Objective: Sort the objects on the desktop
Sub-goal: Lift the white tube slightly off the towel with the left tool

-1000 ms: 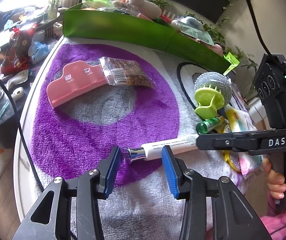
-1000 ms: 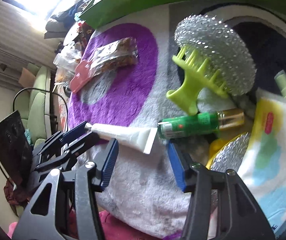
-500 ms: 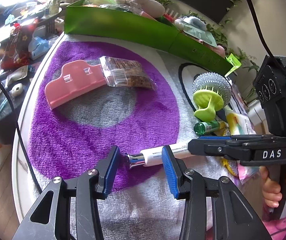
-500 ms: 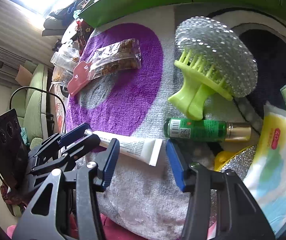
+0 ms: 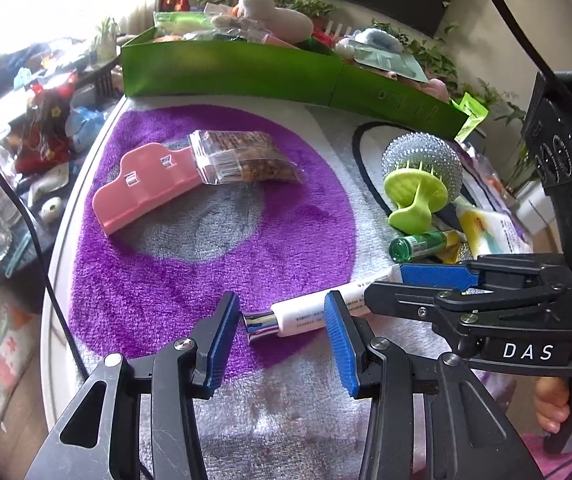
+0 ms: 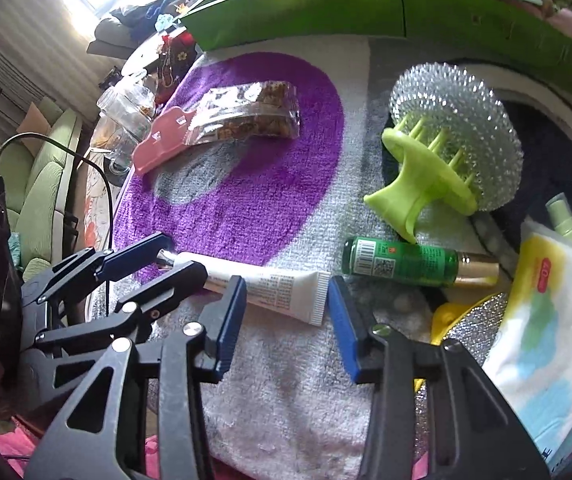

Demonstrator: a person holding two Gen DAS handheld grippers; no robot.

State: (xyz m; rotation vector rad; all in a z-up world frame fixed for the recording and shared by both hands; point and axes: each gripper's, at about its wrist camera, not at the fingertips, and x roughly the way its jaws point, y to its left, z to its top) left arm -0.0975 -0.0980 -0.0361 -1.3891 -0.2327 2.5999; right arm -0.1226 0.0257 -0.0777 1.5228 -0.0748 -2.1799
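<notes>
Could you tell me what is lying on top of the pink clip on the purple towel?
A clear snack packet of brown pieces lies over one end of the pink clip. That end of the clip is covered, so whether it clamps the packet cannot be seen.

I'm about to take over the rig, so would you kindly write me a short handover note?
Left tongs: open around the chrome cap end of the white tube, not gripping.
Right tongs: have just been closing around the tube's crimped end; pads not yet pressing.
Tube lies on the towel.
Green box already holds items.
Left: tube, green bottle, scrubber, pink clip with snack bag.
</notes>
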